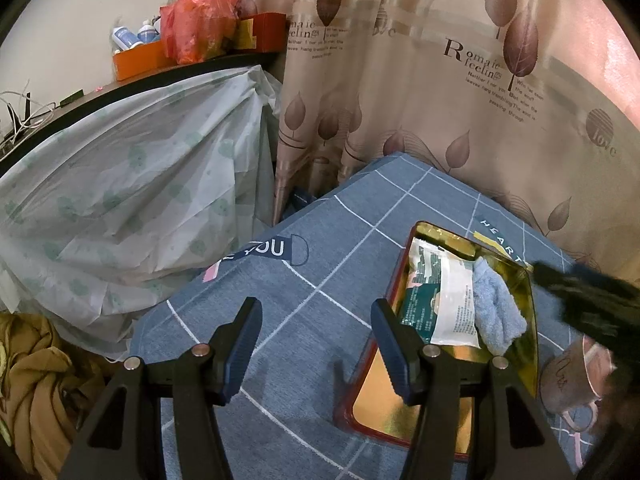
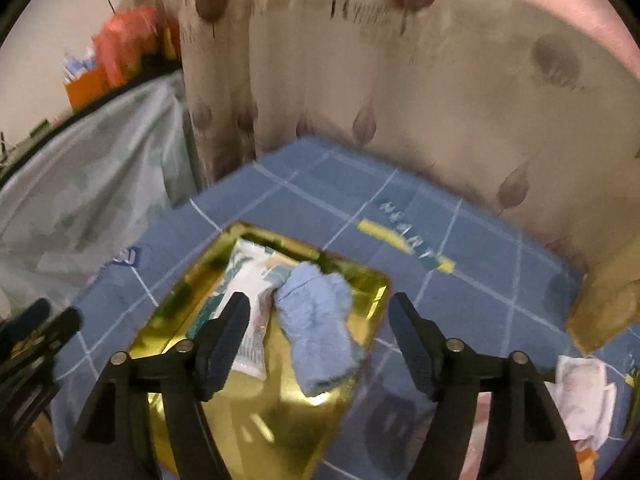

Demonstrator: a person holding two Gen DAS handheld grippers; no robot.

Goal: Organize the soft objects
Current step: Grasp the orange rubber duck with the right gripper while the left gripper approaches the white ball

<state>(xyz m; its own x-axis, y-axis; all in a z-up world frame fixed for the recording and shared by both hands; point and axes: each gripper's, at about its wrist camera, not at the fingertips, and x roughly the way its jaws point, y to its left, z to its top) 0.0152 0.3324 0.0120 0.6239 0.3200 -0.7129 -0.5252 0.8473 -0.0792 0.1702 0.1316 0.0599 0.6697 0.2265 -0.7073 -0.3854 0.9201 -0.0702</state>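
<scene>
A gold tray with a red rim (image 1: 400, 420) (image 2: 280, 432) lies on the blue checked cloth. In it lie a light blue towel (image 1: 498, 312) (image 2: 316, 320) and a white and green soft packet (image 1: 436, 300) (image 2: 252, 280). My left gripper (image 1: 316, 320) is open and empty, above the cloth just left of the tray. My right gripper (image 2: 320, 316) is open and empty, hovering over the towel; it shows blurred in the left wrist view (image 1: 588, 300). A white soft packet (image 2: 584, 396) lies on the cloth to the right.
A leaf-print curtain (image 1: 440, 80) hangs behind the table. A plastic-covered bulk (image 1: 120, 200) stands at left under a shelf with an orange box (image 1: 140, 60) and red bag (image 1: 200, 28). Brown fabric (image 1: 40, 392) lies low left. A clear mug (image 1: 576, 380) stands right of the tray.
</scene>
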